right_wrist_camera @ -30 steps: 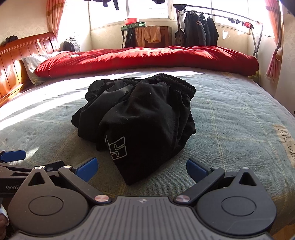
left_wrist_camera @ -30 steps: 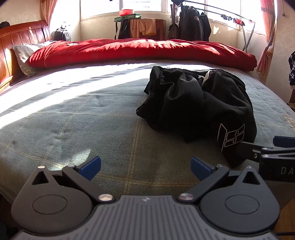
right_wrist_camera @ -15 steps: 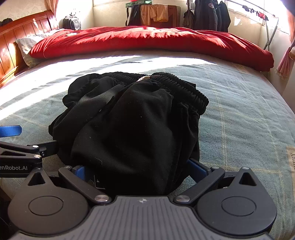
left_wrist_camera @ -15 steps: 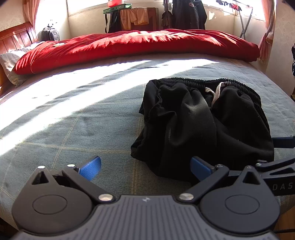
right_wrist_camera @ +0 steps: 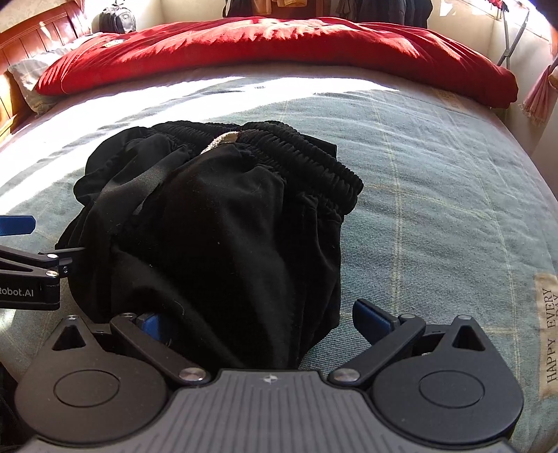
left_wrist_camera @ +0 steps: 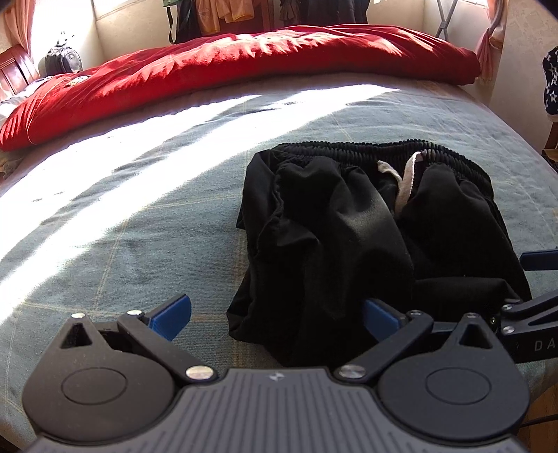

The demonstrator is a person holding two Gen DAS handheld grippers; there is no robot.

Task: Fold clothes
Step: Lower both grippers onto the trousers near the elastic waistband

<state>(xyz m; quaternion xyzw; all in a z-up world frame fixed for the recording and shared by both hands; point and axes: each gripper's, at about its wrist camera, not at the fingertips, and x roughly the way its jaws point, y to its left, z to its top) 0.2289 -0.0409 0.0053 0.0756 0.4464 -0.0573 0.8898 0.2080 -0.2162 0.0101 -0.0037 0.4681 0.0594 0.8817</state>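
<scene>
Black shorts with an elastic waistband and a white drawstring lie crumpled on the grey-green bedspread. My left gripper is open, with the near left hem of the shorts lying between its blue fingers. My right gripper is open too, straddling the near right part of the shorts; cloth covers most of its left pad. Each gripper shows at the edge of the other's view.
A red duvet lies across the far side of the bed, with a wooden headboard and pillow at far left. A clothes rack and window stand behind. A printed label sits at the bedspread's right edge.
Both grippers have moved forward and down onto the shorts. The near hem, ahead of the fingers a second ago, now lies between the open fingers of each.
</scene>
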